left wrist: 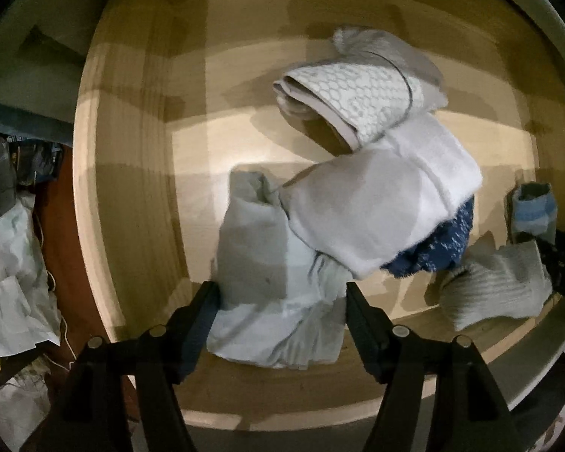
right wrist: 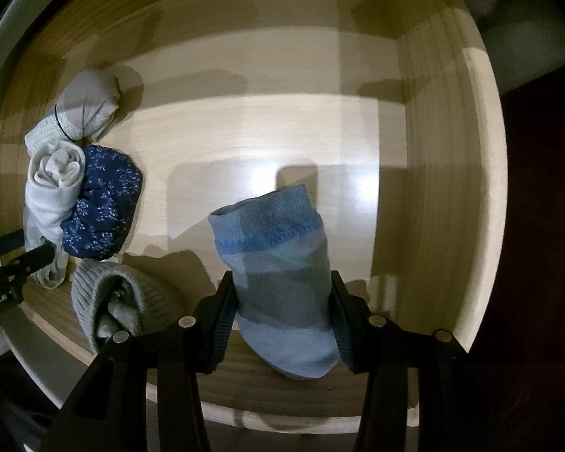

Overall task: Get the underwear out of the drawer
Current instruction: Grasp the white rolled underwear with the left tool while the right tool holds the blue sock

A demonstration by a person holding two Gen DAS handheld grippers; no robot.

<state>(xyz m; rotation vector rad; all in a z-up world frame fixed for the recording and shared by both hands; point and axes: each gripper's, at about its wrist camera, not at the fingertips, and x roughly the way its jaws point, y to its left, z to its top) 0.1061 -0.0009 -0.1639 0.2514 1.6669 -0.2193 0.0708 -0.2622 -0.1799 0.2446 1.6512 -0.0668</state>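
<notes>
Six bundles are counted in the drawer (right wrist: 444, 120). A pale folded garment (left wrist: 267, 263) is straddled by the wide-open left tongs (left wrist: 282, 293); one blue sock (right wrist: 282, 278) is clamped by the right tongs (right wrist: 282, 293).

Socks (right wrist: 278, 278) right of underwear (right wrist: 98, 207) (in drawer (right wrist: 433, 150)).

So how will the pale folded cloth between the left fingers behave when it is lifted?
The pale folded cloth is probably floppy: its creased folds may open and hang. It looks light, being thin fabric. It lies partly under the white bundle, which may shift or be dragged along.
</notes>
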